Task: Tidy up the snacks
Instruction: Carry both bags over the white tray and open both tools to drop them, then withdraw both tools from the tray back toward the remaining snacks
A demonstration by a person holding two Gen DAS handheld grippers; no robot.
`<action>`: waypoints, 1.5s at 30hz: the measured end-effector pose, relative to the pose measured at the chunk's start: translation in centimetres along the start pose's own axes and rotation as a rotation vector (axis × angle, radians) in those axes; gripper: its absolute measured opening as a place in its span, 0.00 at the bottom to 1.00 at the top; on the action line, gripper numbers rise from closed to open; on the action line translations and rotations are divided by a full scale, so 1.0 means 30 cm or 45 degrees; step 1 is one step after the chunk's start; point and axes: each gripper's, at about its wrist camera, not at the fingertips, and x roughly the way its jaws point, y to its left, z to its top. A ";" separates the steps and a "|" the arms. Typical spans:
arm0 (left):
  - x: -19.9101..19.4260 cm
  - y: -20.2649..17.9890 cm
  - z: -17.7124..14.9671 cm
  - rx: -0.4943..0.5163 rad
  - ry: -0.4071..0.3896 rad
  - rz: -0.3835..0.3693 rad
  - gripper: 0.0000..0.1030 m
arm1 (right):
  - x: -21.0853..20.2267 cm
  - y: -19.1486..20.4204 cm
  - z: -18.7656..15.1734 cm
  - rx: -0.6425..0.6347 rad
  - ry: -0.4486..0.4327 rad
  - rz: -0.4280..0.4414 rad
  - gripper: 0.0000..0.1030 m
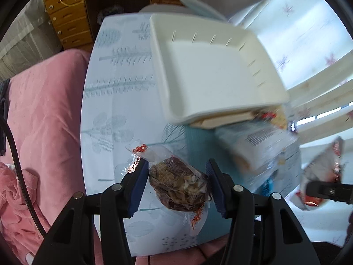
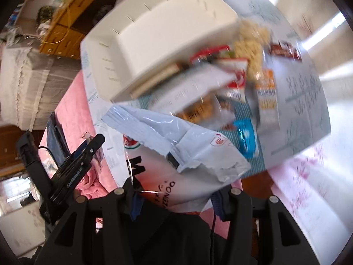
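Pink bedding (image 1: 44, 114) runs along the left edge of your table (image 1: 123, 92), which has a pale leaf-print cloth on it. The white bin (image 1: 209, 72) sits toward the table's far right side, nothing visible inside it, its near edge propped on a flat tan pack. A blurred snack pile (image 2: 240, 84) lies against the bin's near right corner, on a teal mat: noodle-looking pack, orange-white packs, a blue wrapper; details too smeared to read. Your right gripper (image 2: 176, 201) has its jaws clenched on a large pale-blue and white snack bag (image 2: 181, 145), which is lifted off the table over the near edge, with the top flap folded forward. Your left gripper (image 1: 176, 187) has blue-padded jaws on either side of a small clear-wrapped brown snack (image 1: 176, 187) with red trim at both ends; the left pad touches the wrapper, the right pad sits just beside it, so you're grasping it loosely at best. That snack is near the table's near edge; can't tell if it is raised or resting.
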 end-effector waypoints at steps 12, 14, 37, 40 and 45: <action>-0.139 -0.161 0.160 -0.077 -0.159 -0.027 0.51 | -0.061 0.012 0.205 -0.206 -0.153 0.093 0.50; -0.135 -0.182 0.185 -0.091 -0.179 -0.022 0.51 | -0.066 0.005 0.238 -0.212 -0.181 0.115 0.50; 0.035 -0.319 0.428 -0.276 -0.348 0.005 0.50 | -0.036 -0.074 0.577 -0.443 -0.458 0.205 0.52; 0.048 -0.323 0.442 -0.289 -0.330 0.048 0.50 | -0.026 -0.084 0.596 -0.449 -0.465 0.214 0.52; 0.059 -0.313 0.445 -0.332 -0.303 0.085 0.55 | -0.020 -0.095 0.613 -0.446 -0.462 0.228 0.67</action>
